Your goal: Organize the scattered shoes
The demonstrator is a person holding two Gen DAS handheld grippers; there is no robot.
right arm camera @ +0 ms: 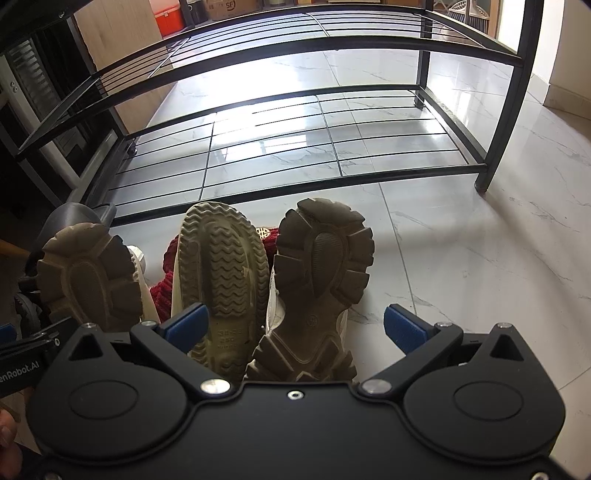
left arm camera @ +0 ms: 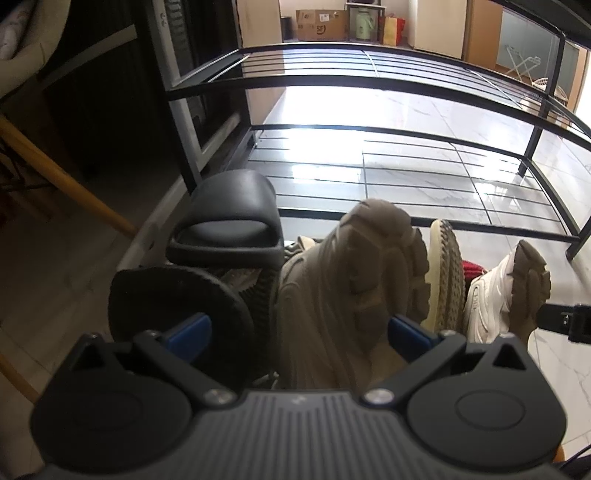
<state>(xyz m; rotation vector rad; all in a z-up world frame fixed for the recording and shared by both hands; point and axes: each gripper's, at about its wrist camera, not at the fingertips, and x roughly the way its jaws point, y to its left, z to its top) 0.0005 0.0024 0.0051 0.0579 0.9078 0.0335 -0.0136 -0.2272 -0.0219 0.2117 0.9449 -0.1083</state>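
Several shoes lie in a heap on the floor before a black wire shoe rack (left arm camera: pixel 369 83) (right arm camera: pixel 295 48). My left gripper (left arm camera: pixel 297 328) is open, its blue pads on either side of a beige chunky sneaker (left arm camera: pixel 347 280) lying sole-up. A black slide sandal (left arm camera: pixel 229 225) and a black sole (left arm camera: pixel 173 306) lie to its left. My right gripper (right arm camera: pixel 295 326) is open over a cream clog sole (right arm camera: pixel 221 273) and a second chunky sneaker sole (right arm camera: pixel 325 266). A red knitted slipper (right arm camera: pixel 170 258) lies under them. The first sneaker shows at the left in the right wrist view (right arm camera: pixel 88 277).
The rack's two lower wire shelves hold nothing. Glossy white marble floor (right arm camera: pixel 480 258) spreads to the right. A wooden chair leg (left arm camera: pixel 62 173) and dark furniture stand at the left. Cardboard boxes (left arm camera: pixel 321 24) sit far behind the rack.
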